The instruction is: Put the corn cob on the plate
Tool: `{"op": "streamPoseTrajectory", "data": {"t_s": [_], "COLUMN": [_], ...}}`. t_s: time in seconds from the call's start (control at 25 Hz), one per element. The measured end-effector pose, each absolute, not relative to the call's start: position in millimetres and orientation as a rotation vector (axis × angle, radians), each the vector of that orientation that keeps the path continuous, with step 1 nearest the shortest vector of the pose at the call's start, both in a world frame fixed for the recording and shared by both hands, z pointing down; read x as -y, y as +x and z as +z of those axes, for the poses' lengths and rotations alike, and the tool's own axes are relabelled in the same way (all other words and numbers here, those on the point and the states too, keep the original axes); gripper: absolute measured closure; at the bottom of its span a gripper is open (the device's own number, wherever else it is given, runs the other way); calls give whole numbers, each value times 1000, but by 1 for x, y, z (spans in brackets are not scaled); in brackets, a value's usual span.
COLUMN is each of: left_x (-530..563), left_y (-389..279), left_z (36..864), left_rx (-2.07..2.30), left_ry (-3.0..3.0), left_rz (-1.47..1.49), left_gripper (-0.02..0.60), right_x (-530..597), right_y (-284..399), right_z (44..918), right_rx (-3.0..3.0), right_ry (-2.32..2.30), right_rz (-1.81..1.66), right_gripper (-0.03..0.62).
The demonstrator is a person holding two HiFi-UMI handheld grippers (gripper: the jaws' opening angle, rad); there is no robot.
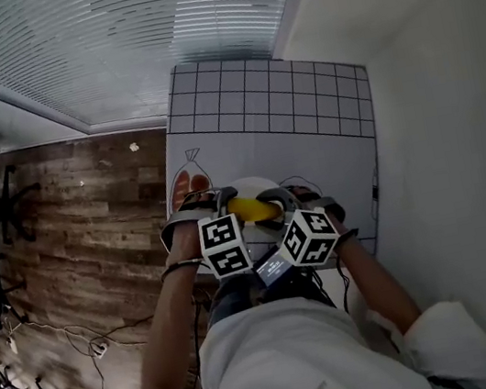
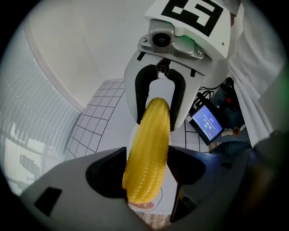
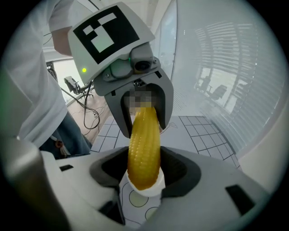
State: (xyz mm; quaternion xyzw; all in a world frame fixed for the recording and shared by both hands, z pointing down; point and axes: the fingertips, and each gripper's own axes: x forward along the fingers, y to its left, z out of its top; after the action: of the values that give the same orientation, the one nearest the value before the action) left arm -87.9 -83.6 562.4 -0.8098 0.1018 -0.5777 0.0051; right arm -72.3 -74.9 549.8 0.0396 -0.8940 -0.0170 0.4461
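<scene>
A yellow corn cob (image 1: 253, 208) hangs level between my two grippers, just above a white plate (image 1: 256, 181) on the table mat. My left gripper (image 1: 226, 204) is shut on its left end and my right gripper (image 1: 282, 202) on its right end. In the left gripper view the corn cob (image 2: 149, 149) runs from my left gripper (image 2: 146, 173) up into the right gripper (image 2: 156, 97) opposite. The right gripper view shows the corn cob (image 3: 144, 144) pinched in my right gripper (image 3: 144, 169), its far end in the left gripper (image 3: 142, 108), with the plate's rim (image 3: 160, 182) below.
The white mat (image 1: 308, 140) has a black grid at its far end and printed outlines, one a reddish picture (image 1: 190, 185) left of the plate. Wooden floor (image 1: 90, 225) lies to the left, a white wall to the right. A small blue-screened device (image 2: 207, 122) sits near my body.
</scene>
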Motion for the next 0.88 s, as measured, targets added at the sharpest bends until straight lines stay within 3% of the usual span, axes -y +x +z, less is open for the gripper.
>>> {"op": "streamPoseTrajectory", "data": {"t_s": [0.88], "left_x": [94], "left_y": [-73], "left_z": [640], "left_rx": [-417], "left_ry": [-2613], "left_rz": [-1841], "left_gripper": [295], "right_x": [87], "right_y": [-55], "right_z": [625], "right_rx": [2065], "right_ry": [0], "right_rz": [-78], "right_gripper": [370]}}
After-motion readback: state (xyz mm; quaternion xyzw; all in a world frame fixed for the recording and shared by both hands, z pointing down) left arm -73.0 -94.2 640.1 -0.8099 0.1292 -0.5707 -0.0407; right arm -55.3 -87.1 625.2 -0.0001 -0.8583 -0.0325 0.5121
